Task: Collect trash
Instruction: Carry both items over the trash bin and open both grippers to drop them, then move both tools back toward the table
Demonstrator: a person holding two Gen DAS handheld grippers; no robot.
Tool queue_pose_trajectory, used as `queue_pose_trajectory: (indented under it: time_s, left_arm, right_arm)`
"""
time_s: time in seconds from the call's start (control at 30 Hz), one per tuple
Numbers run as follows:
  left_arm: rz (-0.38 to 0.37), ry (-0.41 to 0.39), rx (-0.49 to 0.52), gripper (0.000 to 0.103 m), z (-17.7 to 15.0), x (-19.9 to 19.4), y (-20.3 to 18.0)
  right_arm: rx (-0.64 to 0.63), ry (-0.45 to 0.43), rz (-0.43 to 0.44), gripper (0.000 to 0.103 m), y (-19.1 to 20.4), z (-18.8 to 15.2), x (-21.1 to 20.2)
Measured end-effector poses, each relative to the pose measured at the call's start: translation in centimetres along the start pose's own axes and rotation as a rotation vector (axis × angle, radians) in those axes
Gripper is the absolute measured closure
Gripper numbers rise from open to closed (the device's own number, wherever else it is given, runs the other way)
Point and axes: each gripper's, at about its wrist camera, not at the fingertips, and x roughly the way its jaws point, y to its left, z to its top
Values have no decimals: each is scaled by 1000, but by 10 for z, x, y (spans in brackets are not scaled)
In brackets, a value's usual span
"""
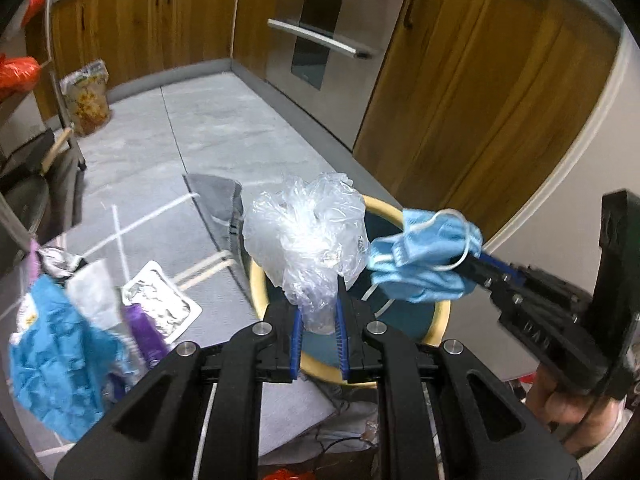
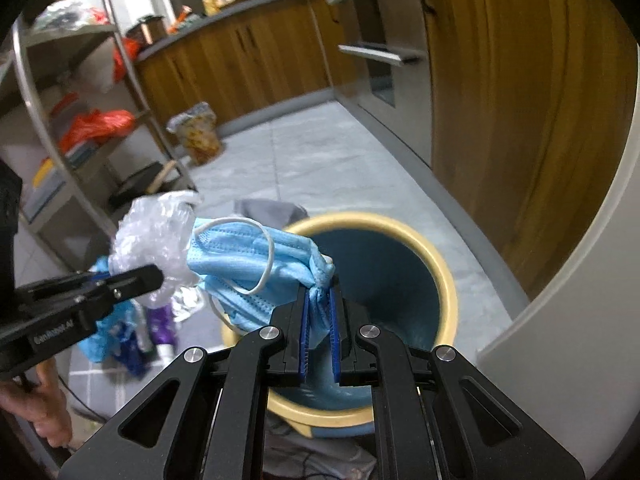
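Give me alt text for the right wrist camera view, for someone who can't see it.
The right gripper pinches a crumpled blue face mask above a yellow-rimmed bin. At left, the left gripper holds clear crumpled plastic; more trash lies on the grey tiled kitchen floor.

We cannot see most of the yellow-rimmed round bin with the dark blue inside [image 1: 438,322] from the left wrist view: the crumpled clear plastic bag [image 1: 308,236] and the light blue pleated face mask [image 1: 424,258] cover its far rim. From the right wrist view, the black linkage hides the bin's near rim. The pile of blue, white and purple wrappers [image 1: 60,356] on the floor is motion-blurred, so we cannot read any print. The silver foil tray [image 1: 160,304] is partly covered by it. The wooden cabinet fronts [image 2: 520,120] are smeared.
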Motion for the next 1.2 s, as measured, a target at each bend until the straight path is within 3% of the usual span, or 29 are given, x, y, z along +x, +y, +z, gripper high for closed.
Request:
queue_pose_trajectory:
  time_s: [0.4,0.5,0.53,0.67,0.77,0.9,1.2]
  left_arm:
    - [-12,168,-12,89,-11,74,-4]
    - [-15,194,-4,89,-15,84,-5]
    - [-13,201,-2,88,-17,86,-6]
    - [-19,204,1,76,-18,86,-9]
    - [-13,182,-8,55,-17,79,-6]
    - [-15,159,-19,49,-14,69,-3]
    - [2,90,30,21,-14,34,-5]
  right_arm:
    - [18,151,-82,89,-14,-22,43]
    - [23,188,-89,79,-17,-27,51]
    - [25,191,-90,72,-18,-27,51]
    - [17,164,-93,43,-15,-25,45]
    - [13,155,-83,40,-13,-24,43]
    - [38,143,-61,39,-14,-23,40]
    - [43,103,-16,30,-4,-18,31]
